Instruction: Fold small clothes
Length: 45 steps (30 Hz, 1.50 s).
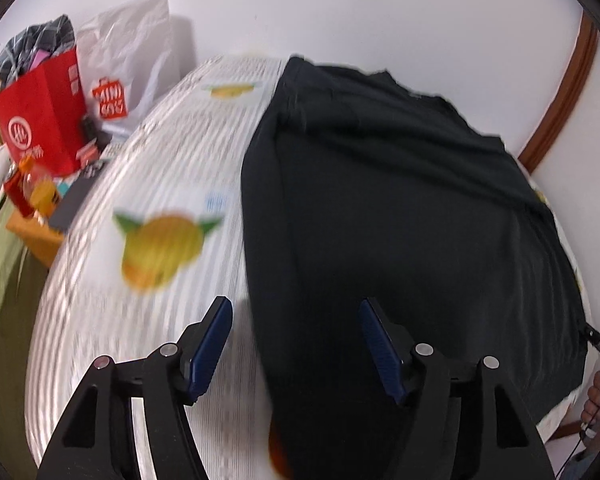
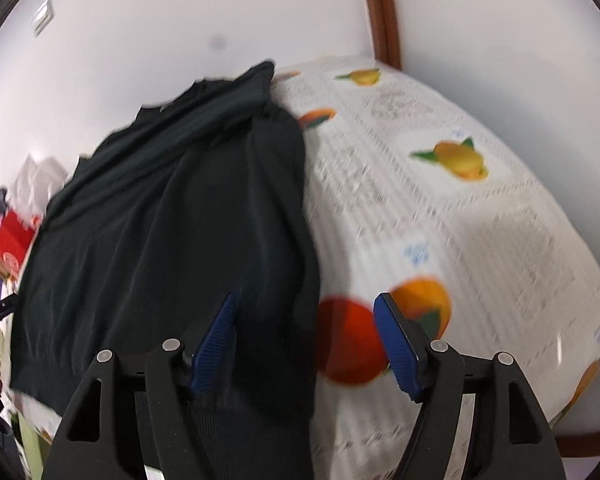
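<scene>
A dark, nearly black garment (image 1: pixel 400 216) lies flat on a table covered by a white cloth with fruit prints (image 1: pixel 156 184). It also shows in the right wrist view (image 2: pixel 172 232), with a folded part along its right side. My left gripper (image 1: pixel 296 344) is open and empty above the garment's left near edge. My right gripper (image 2: pixel 306 340) is open and empty above the garment's right near edge. Both views are blurred by motion.
A red paper bag (image 1: pixel 40 120) and a white plastic bag (image 1: pixel 128 60) stand left of the table with small clutter. A white wall and a brown door frame (image 1: pixel 556 100) are behind. The other hand shows at the frame edge (image 1: pixel 598 396).
</scene>
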Available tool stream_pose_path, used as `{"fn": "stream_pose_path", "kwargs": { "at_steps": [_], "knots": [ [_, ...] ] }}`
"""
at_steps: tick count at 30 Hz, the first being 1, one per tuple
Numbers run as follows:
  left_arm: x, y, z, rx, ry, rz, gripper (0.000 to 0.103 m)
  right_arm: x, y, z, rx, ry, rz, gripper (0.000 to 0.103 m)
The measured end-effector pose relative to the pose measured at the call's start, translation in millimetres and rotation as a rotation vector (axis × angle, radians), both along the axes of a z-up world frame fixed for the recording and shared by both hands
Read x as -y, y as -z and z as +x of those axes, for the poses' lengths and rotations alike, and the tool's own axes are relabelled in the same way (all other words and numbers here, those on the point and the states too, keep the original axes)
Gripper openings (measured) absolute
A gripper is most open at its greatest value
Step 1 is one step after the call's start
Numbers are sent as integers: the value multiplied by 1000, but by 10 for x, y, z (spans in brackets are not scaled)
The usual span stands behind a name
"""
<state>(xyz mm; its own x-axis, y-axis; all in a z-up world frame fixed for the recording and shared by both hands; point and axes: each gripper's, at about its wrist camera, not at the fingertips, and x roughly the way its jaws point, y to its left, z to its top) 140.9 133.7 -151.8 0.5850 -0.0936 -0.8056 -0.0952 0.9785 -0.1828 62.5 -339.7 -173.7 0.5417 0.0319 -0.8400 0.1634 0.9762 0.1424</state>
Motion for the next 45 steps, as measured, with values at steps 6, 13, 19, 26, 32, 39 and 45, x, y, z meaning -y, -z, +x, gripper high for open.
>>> {"fn": "stream_pose_path", "kwargs": {
  "at_steps": [6, 13, 19, 26, 32, 39, 45],
  "knots": [
    [140, 67, -312, 37, 4, 80, 68, -269, 52, -164, 51, -30, -84, 68],
    [364, 101, -434, 66, 30, 157, 64, -472, 77, -29, 61, -18, -122, 39],
    [407, 24, -435, 74, 29, 170, 7, -593, -2, -22, 80, -67, -136, 8],
    [166, -503, -861, 241, 73, 12, 7, -303, -555, -441, 235, -70, -16, 7],
    [69, -969, -1170, 405, 117, -21, 7, -165, -1085, -747, 408, -108, 39, 7],
    [129, -1186, -914, 457, 86, 11, 7, -179, -1303, -438, 465, -103, 21, 7],
    [158, -1251, -321, 438, 37, 16, 7, -168, -1334, 201, 442, -79, 12, 7]
  ]
}}
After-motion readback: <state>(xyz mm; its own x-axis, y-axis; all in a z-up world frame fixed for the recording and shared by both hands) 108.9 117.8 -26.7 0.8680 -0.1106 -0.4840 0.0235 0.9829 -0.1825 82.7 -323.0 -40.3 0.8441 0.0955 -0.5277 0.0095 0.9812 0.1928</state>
